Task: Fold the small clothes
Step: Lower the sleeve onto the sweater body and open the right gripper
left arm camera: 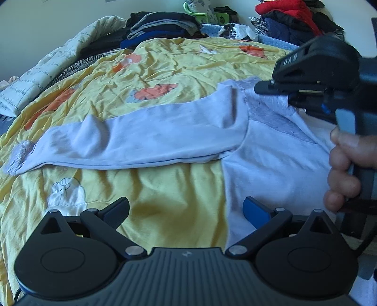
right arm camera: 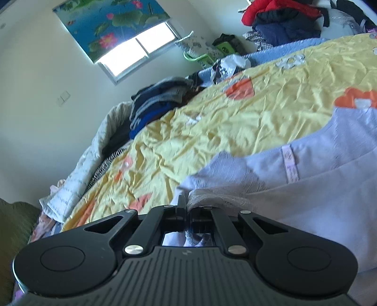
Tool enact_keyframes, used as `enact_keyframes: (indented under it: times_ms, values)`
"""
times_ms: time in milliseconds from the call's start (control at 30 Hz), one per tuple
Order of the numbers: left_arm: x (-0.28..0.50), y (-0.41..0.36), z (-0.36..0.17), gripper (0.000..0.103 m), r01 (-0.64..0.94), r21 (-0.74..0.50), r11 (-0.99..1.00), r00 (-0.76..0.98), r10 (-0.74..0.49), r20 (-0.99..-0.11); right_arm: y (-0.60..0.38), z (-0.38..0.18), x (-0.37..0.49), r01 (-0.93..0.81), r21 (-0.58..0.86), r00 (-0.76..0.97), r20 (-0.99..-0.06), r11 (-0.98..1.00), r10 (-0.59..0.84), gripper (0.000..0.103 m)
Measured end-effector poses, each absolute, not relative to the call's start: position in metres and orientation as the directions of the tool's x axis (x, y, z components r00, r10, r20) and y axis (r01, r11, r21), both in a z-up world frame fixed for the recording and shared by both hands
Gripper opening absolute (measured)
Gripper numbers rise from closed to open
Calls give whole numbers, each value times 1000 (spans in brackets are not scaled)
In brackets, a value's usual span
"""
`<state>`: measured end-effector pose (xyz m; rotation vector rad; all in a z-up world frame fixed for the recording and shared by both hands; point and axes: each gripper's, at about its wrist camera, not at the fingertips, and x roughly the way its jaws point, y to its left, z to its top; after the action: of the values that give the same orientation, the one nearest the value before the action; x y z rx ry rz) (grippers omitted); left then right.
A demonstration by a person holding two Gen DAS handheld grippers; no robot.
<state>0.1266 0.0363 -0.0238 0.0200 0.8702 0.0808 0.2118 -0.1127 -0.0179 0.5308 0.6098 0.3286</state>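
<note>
1. Lavender long-sleeved top (left arm camera: 271,164), that's our garment, and it's lying on the bed across the yellow floral quilt (left arm camera: 165,70), body to the right in the left wrist view, one sleeve (left arm camera: 141,138) stretched out flat to the left. Spread like that, I'd say it's laid out ready for a fold, with no fold made yet by the look of it.

2. Behind it, a stack of dark folded clothes (left arm camera: 162,26) sits at the far edge of the bed, and a loose heap of red and navy garments (left arm camera: 289,18) is off to the right. Folded work one side, unsorted the other, would be my read.

3. Right hand-held gripper (left arm camera: 278,90) now: jaws pinched tight on the textured fabric up by the neckline of the top, a person's hand (left arm camera: 346,169) wrapped round its handle. In its own view the cloth (right arm camera: 212,195) bunches up just beside the closed fingers. That's the hold you'd want for lifting or dragging the shoulder across.

4. Left hand-held gripper (left arm camera: 186,211): jaws spread wide, nothing between them, hanging over the quilt at the top's left edge, one blue finger (left arm camera: 256,209) above the lavender cloth. Whether it touches, I can't tell.

5. Small stuff: a pale label (right arm camera: 291,162) shows inside the neck, print unreadable. The top's right side and hem are cut off by the frame and the hand.
</note>
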Motion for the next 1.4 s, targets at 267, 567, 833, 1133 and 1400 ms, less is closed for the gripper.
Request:
enact_keyframes:
  times_ms: [267, 567, 833, 1133, 1400]
  values:
    - [127, 46, -24, 103, -83, 47, 995, 639, 89, -764, -104, -24, 217, -135, 556, 777, -454, 820, 436, 7]
    - [128, 51, -25, 103, -90, 47, 995, 634, 94, -767, -88, -31, 229, -161, 559, 726, -491, 813, 481, 15]
    - [127, 58, -26, 103, -108, 50, 993, 627, 107, -771, -76, -30, 229, -221, 566, 672, -502, 794, 545, 39]
    - [124, 68, -27, 103, -135, 47, 990, 622, 121, -774, -86, -19, 228, -278, 587, 643, -474, 761, 601, 50]
    - [123, 76, -26, 103, -156, 48, 987, 621, 136, -772, -79, -26, 220, -254, 561, 618, -532, 788, 579, 54]
